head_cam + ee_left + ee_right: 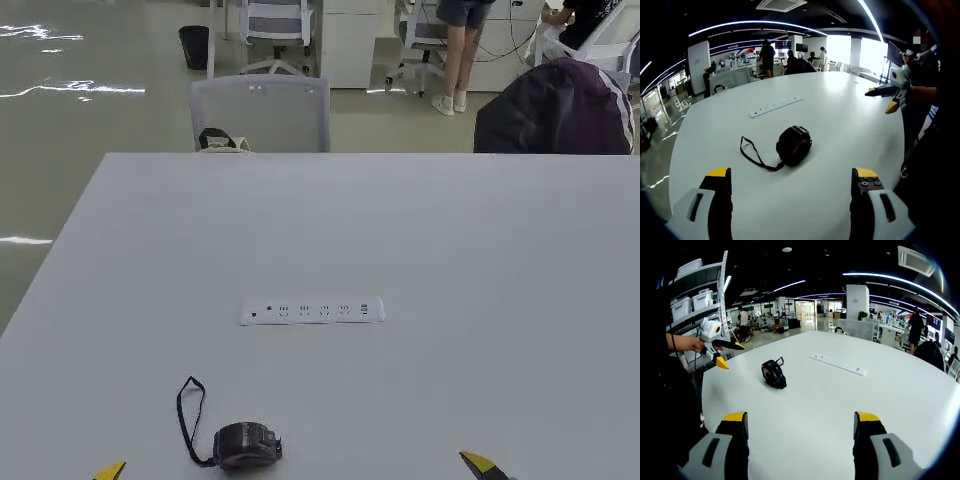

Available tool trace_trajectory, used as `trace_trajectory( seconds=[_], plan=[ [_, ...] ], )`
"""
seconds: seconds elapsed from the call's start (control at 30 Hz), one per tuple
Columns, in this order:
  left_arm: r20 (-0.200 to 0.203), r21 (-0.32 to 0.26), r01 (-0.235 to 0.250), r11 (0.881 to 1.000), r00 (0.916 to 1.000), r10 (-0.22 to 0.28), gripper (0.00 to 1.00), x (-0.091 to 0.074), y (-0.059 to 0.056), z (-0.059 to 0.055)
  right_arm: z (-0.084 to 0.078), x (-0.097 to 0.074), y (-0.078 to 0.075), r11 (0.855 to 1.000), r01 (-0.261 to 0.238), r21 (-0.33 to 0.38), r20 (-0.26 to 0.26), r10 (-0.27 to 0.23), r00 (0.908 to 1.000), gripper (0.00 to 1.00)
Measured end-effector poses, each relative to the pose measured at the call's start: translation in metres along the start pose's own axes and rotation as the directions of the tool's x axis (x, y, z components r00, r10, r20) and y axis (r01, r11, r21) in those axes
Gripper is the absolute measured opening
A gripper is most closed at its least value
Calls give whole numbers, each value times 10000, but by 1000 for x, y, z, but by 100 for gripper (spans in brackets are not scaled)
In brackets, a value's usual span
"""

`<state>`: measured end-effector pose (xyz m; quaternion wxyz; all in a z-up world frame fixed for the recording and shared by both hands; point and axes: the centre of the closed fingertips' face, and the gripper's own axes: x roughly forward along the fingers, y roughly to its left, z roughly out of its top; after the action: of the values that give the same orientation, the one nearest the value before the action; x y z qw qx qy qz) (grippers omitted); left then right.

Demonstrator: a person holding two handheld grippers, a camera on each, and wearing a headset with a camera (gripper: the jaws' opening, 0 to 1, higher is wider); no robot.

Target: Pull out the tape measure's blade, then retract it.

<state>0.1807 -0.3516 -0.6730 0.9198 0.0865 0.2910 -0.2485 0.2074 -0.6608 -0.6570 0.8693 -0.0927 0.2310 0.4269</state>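
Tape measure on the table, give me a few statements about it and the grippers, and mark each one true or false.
1. The tape measure lies on the table with nothing gripping it. True.
2. Its blade is pulled out across the table. False: no blade shows outside the housing.
3. The left gripper has its jaws shut. False: they stand open, with the tape measure ahead of them.
4. A black strap trails from the tape measure. True.
5. The power strip lies between the tape measure and the person. False: it lies beyond the tape measure, farther up the table.
6. The right gripper has its jaws open. True.
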Motion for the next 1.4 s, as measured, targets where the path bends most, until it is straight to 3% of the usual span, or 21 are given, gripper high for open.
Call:
trace_trajectory(
  seconds=[0.13, 0.33, 0.43, 0.6, 0.67, 0.87, 1.1, 1.2, 1.27, 1.33, 1.4],
  plan=[
    [252, -81, 21, 10000, 9997, -19, 99, -1, -1, 4, 2, 0, 1, 10000, -33, -27, 64, 33, 10000, 85],
    [262, -176, -104, 9998, 9996, 109, 99, -2, 2, 4, 1, 1, 1, 10000, -40, -25, 44, 41, 10000, 86],
    [89, -453, -83, 9989, 9999, 88, 90, -3, 2, 3, -1, 2, 0, 10000, -49, 6, 1, 49, 10000, 86],
    [421, -389, -276, 9989, 9987, 292, 84, -5, 7, 7, -1, 0, 0, 10000, -14, 15, -25, 14, 10000, 86],
    [631, -129, -466, 9988, 9969, 473, 85, -6, 11, 11, -2, 1, 0, 10000, -14, 9, -38, 14, 10000, 86],
    [719, -191, -748, 9970, 9945, 760, 88, -7, 17, 13, -2, 0, -1, 10000, 5, 15, -33, -5, 10000, 86],
    [502, -510, -615, 9968, 9967, 641, 86, -6, 15, 10, -5, 0, -2, 10000, 43, 63, -122, -42, 9999, 86],
    [582, -520, -663, 9964, 9959, 693, 86, -6, 16, 11, -4, 0, -2, 10000, 45, 64, -94, -45, 9999, 86],
    [850, -364, -786, 9962, 9930, 815, 88, -7, 17, 16, -4, 0, -2, 10000, 59, 31, -91, -59, 9999, 86],
    [784, -368, -950, 9948, 9921, 977, 94, -7, 21, 14, -4, 0, -2, 10000, 57, 68, -90, -57, 9999, 86],
    [878, -402, -936, 9948, 9914, 968, 93, -7, 23, 15, -3, 0, -2, 10000, 50, 52, -56, -50, 10000, 86]
  ],
)
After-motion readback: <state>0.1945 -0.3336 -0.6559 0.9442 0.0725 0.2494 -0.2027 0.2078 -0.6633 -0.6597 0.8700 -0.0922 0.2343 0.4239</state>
